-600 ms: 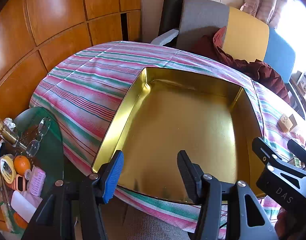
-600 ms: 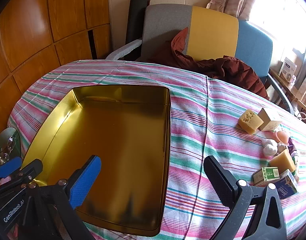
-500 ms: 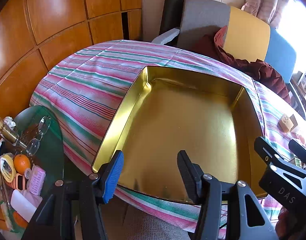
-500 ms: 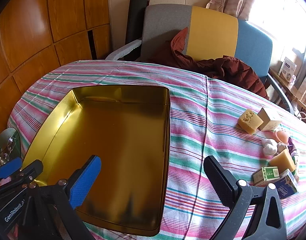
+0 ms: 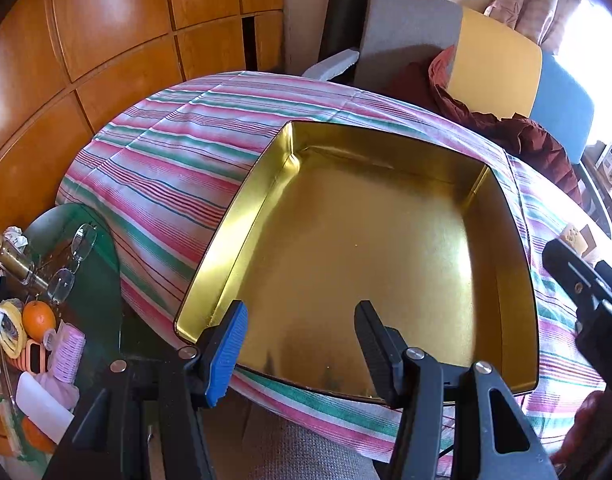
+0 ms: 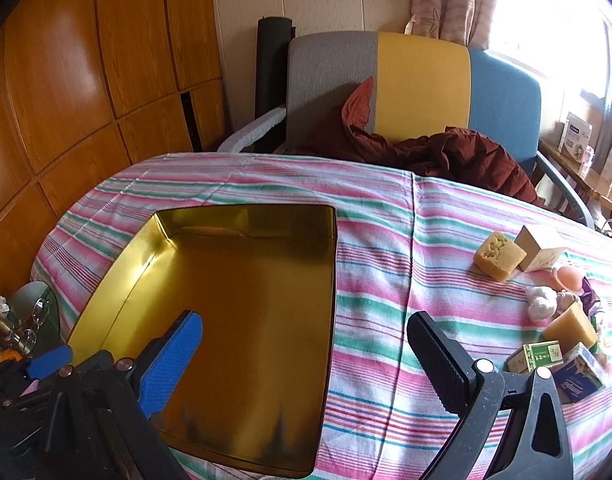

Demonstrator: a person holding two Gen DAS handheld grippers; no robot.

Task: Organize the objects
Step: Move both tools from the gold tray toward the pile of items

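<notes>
Crowding the frame edge (partly cut off), small boxes (image 6: pixel 561 364) overlap.

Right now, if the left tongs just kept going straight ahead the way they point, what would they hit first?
Most likely the shiny gold metal tray on the striped tablecloth: the open left tongs point over its near rim at its bare floor. Depth is hard to judge.

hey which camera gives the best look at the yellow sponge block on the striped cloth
The right wrist view: the yellow sponge block sits whole and unobstructed beside a small white box. The left wrist view catches only a sliver of it at the frame's right edge.
</notes>
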